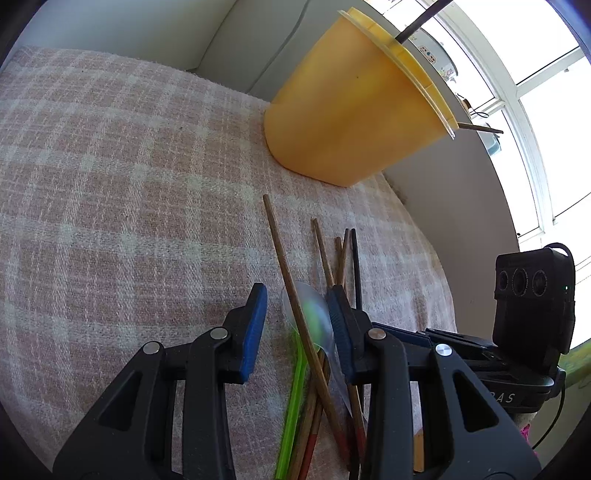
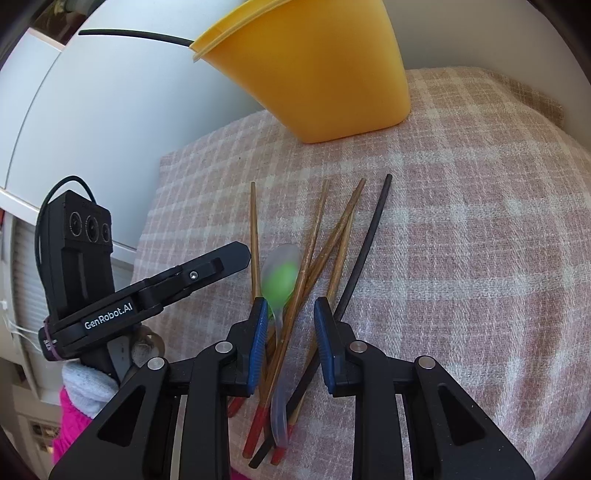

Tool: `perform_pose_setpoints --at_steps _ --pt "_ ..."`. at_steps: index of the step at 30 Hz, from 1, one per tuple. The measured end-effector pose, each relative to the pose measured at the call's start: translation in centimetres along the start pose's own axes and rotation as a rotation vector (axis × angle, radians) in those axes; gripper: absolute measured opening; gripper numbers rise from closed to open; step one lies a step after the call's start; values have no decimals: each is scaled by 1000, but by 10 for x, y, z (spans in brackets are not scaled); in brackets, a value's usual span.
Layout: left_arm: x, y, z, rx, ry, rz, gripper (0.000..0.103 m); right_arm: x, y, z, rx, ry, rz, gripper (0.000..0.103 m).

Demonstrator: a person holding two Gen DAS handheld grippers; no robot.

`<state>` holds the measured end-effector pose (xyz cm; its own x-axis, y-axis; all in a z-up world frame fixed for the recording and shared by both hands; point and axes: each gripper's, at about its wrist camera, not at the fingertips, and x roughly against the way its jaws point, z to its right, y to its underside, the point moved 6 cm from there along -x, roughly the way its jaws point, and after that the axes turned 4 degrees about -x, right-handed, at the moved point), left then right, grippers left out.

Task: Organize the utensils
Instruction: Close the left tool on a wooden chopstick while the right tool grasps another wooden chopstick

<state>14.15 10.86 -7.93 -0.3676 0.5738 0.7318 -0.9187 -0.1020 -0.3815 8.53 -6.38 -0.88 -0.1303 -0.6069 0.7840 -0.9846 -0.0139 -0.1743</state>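
Plaid cloth (image 2: 461,258); "GenRobot.AI" on left gripper (image 2: 236,258); chopsticks (image 2: 343,229) loose.

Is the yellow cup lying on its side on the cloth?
No, the yellow cup stands upright on the checked cloth, with a dark stick poking out of its top.

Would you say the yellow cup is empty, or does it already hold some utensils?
Not empty: the yellow cup stands upright on the cloth, and a dark chopstick sticks out past its rim.
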Motion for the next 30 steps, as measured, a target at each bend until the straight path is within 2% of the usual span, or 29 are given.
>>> perform_pose_setpoints --at_steps 6,12,15,17,20,30 --pt "-13 -6 2 4 -9 -9 34 -13 -2 0 -4 23 -27 23" --pt "-20 -8 4 5 -8 -16 32 -22 -2 2 -29 26 -47 19" --pt "-25 -7 4 2 -10 -19 27 -24 -3 2 -38 19 -46 17" --pt "-26 -8 4 3 -14 -18 15 -23 -3 2 -40 20 -44 14" --pt "-31 -10 2 6 -20 -10 10 -20 -3 2 -39 19 -43 9" --pt "-26 -9 9 -37 -28 14 6 -18 -1 8 -61 -2 -41 6"
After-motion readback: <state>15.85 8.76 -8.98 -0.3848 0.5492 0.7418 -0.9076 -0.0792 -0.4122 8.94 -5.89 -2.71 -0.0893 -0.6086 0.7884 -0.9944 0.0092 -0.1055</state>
